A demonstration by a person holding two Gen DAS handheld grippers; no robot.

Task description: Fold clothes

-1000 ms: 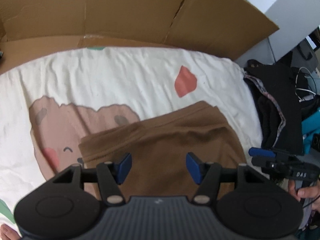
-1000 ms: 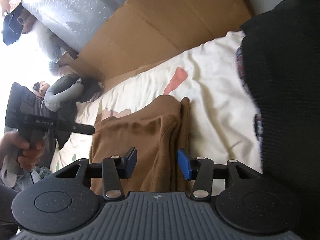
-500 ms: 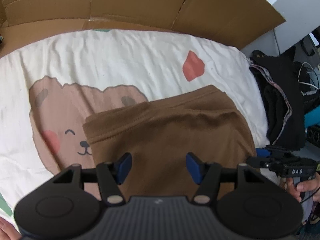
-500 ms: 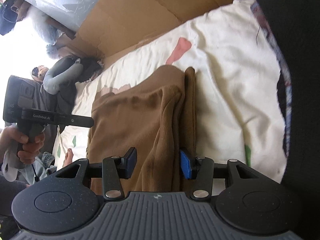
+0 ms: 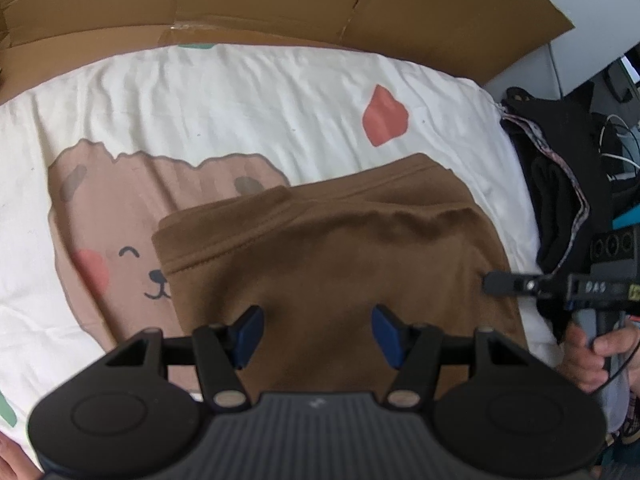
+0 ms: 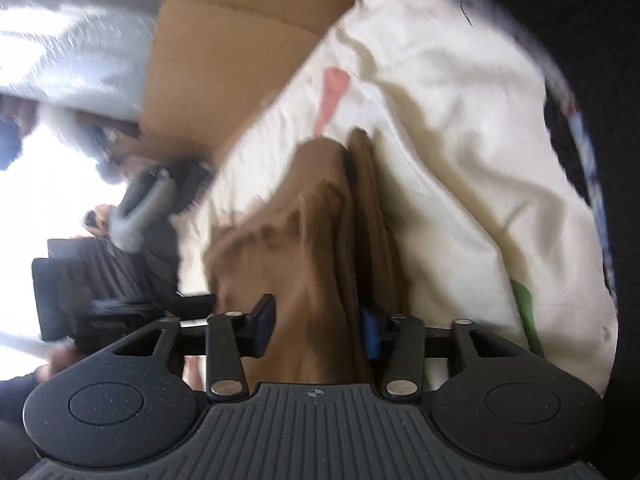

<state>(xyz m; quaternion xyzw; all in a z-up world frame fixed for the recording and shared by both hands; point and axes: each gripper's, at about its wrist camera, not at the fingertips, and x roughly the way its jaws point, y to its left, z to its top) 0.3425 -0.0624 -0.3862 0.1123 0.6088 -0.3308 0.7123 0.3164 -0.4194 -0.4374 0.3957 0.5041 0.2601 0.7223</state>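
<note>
Grippers, two, hand-held. Left gripper (image 5: 318, 330): pointing steeply down over the near part of the garment (image 5: 340, 264), jaws parted wide, blue pads (image 5: 250, 332) clear of the cloth, nothing held. Right gripper (image 6: 316, 326): aimed low along the garment's right edge, jaws closing with a thick ridge of brown folds standing between them; whether both pads press the cloth cannot be told, the view being blurred. From the left wrist view its black finger reaches the garment's right edge, with the right hand (image 5: 588, 350) wrapped round the handle.

Garment: brown, folded into layers, hemmed edge facing left, lying flat on the sheet (image 5: 240, 100), partly over the printed bear (image 5: 120, 236).

Sheet: cream, wrinkled, with a red patch (image 5: 384, 116) beyond the garment.

Cardboard (image 5: 280, 0): flattened, standing along the sheet's far side.

Dark clothes (image 5: 556, 184): heaped just beside the sheet's right edge, apart from the garment.

Containers: none discernible in either view.
</note>
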